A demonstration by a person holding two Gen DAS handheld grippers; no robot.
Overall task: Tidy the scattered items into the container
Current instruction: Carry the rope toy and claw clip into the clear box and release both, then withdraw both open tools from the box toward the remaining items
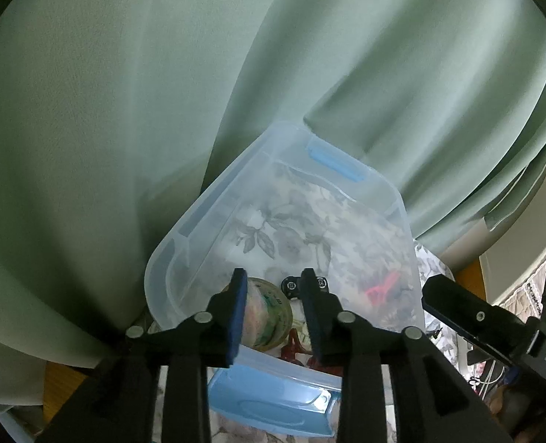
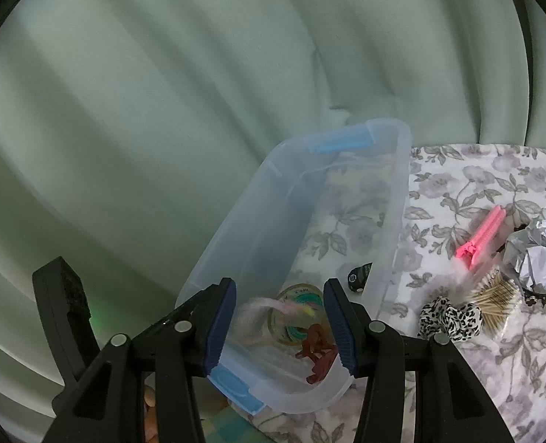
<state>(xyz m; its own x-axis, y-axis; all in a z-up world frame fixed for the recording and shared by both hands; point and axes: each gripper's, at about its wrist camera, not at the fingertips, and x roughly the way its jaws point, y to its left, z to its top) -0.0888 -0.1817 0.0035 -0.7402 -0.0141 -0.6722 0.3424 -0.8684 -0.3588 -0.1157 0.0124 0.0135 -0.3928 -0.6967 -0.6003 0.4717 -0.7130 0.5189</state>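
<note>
Hovering over the clear container (image 2: 383, 221), both grippers are empty: the left gripper (image 1: 275, 310) stands part open above the tape roll (image 1: 269, 313) lying inside, the right gripper (image 2: 278, 326) about half open. The pink clip (image 2: 481, 234) lies out on the floral tablecloth (image 2: 457, 350), to the right of the right jaws, long axis slanting away, so the right hand looks nearer.

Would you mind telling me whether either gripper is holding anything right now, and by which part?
Nothing is held: the left gripper and right gripper both hang open over the bin.
</note>
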